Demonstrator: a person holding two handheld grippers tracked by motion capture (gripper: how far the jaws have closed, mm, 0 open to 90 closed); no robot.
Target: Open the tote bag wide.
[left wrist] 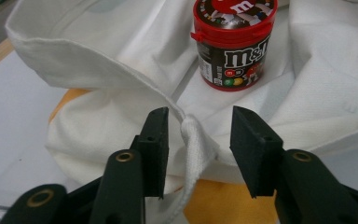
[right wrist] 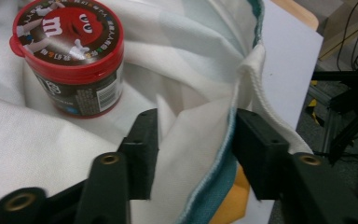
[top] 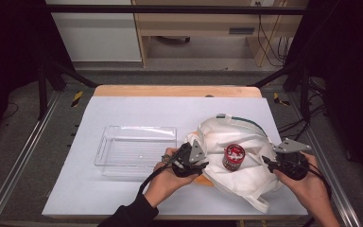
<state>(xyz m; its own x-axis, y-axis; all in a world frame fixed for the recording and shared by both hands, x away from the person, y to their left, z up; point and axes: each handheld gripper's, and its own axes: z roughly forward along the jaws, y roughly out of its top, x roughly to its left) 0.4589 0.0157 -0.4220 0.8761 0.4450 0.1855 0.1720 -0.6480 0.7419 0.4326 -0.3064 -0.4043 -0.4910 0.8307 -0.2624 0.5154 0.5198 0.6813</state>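
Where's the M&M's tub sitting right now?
In the high view, the M&M's tub stands upright on the white cloth bag at the table's right, between the two hand-held grippers and right of the clear plastic tray.

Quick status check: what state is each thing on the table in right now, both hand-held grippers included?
White cloth bag: lying open on the table.
Candy tub: upright in the bag, red lid shut.
Clear plastic tray: empty, left of the bag.
Left hand-held gripper: jaws open around the bag's rim and cord.
Right hand-held gripper: jaws open around the bag's teal-lined edge.
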